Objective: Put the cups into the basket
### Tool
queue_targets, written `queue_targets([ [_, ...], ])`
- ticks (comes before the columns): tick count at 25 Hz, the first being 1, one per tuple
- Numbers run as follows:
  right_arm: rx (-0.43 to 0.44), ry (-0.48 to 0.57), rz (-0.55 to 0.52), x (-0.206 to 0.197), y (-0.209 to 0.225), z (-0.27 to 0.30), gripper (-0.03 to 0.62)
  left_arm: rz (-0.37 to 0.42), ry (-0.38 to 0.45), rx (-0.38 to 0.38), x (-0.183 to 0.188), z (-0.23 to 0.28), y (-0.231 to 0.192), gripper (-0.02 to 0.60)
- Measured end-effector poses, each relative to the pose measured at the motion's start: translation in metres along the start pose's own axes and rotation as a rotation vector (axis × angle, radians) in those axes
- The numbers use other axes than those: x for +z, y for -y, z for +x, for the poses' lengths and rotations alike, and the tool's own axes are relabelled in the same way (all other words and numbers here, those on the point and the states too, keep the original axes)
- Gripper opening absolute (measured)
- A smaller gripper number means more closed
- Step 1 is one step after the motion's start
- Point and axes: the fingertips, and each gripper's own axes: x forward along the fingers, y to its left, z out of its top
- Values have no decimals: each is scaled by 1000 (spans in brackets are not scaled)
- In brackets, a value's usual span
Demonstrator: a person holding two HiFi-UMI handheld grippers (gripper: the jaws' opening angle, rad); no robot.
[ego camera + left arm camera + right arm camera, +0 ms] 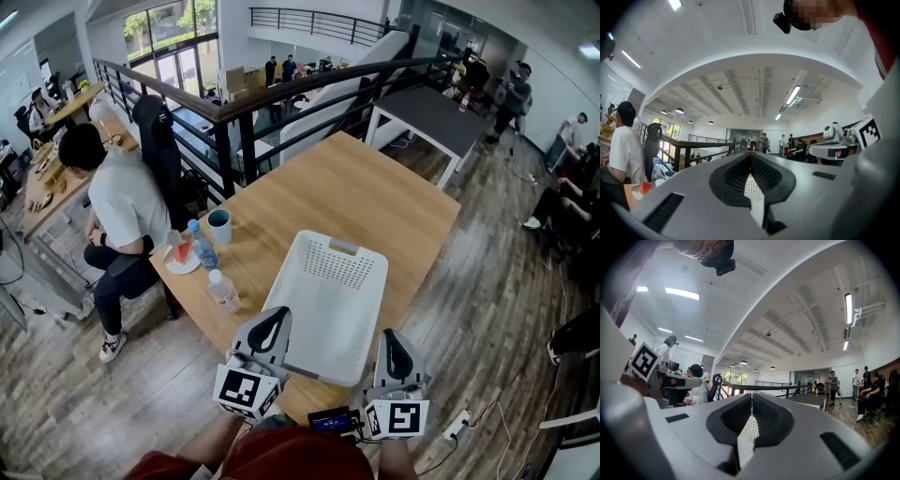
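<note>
My left gripper (270,326) and right gripper (396,351) are shut and empty at the tabletop's near edge. The cup (219,226) stands well ahead, by the left edge.

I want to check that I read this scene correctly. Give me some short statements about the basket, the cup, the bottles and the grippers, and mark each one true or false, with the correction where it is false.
1. The white basket has nothing in it. True.
2. The teal cup lies on its side. False: it stands upright on the wooden table, to the left of the basket.
3. The left gripper and the right gripper both have their jaws together, with nothing between them. True.
4. The two water bottles stand inside the basket. False: they stand on the table, outside the basket, on its left side.
</note>
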Motion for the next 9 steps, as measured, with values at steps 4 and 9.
queue_targets([
  [4,-8,-1,1,-1,1,-2,12,-3,-2,-1,-1,0,0,8],
  [9,-21,-2,5,-2,4,-1,12,-2,2,-7,1,4,1,8],
])
